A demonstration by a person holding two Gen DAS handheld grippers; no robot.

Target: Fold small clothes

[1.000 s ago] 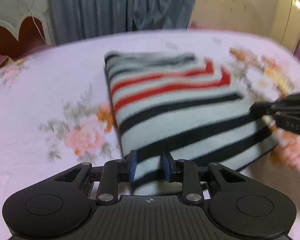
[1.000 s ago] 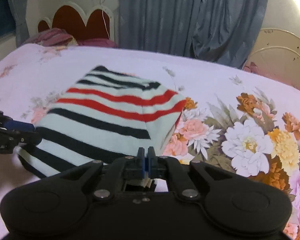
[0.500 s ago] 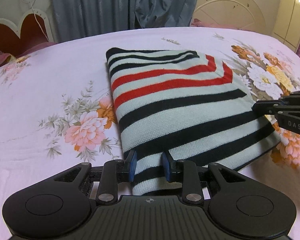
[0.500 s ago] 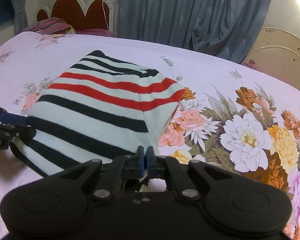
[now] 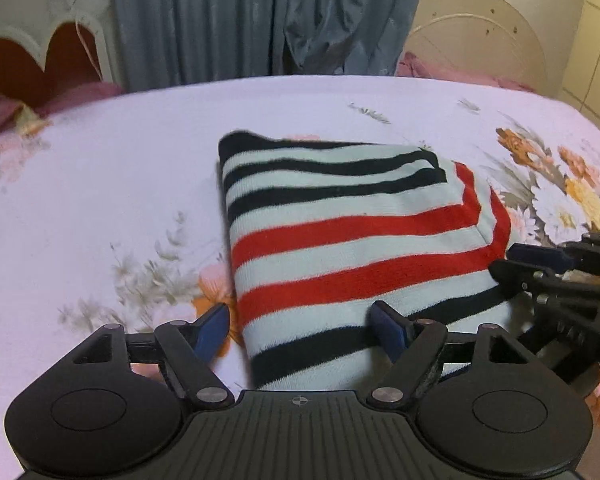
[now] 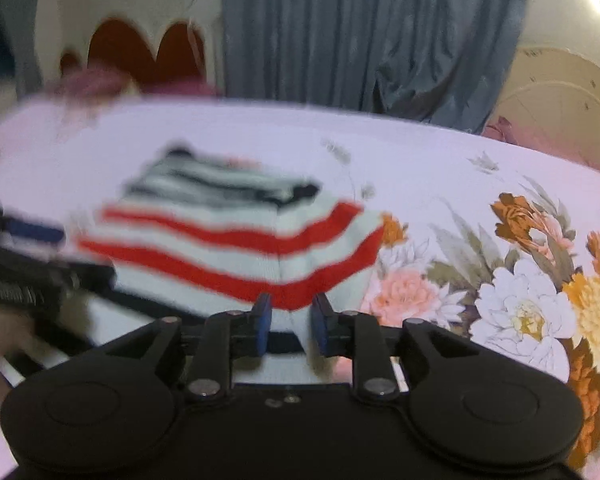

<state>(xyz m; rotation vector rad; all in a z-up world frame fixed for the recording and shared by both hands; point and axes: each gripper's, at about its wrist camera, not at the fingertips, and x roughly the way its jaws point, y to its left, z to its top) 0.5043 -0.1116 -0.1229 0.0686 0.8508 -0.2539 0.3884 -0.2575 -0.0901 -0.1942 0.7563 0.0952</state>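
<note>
Left tongs [image 5: 300, 330] spread; striped sweater [image 5: 352, 248] folded, red, black, white.

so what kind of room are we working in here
Most likely a bedroom. The striped garment lies on a bed covered by a floral sheet, a scalloped red headboard stands at the far end, and grey-blue curtains hang behind it.

Bare bedsheet [image 5: 100, 184] lies open left of and beyond the folded striped garment [image 5: 340, 240]. On its right, the right gripper [image 5: 540, 268] blocks passage, touching its edge.
</note>
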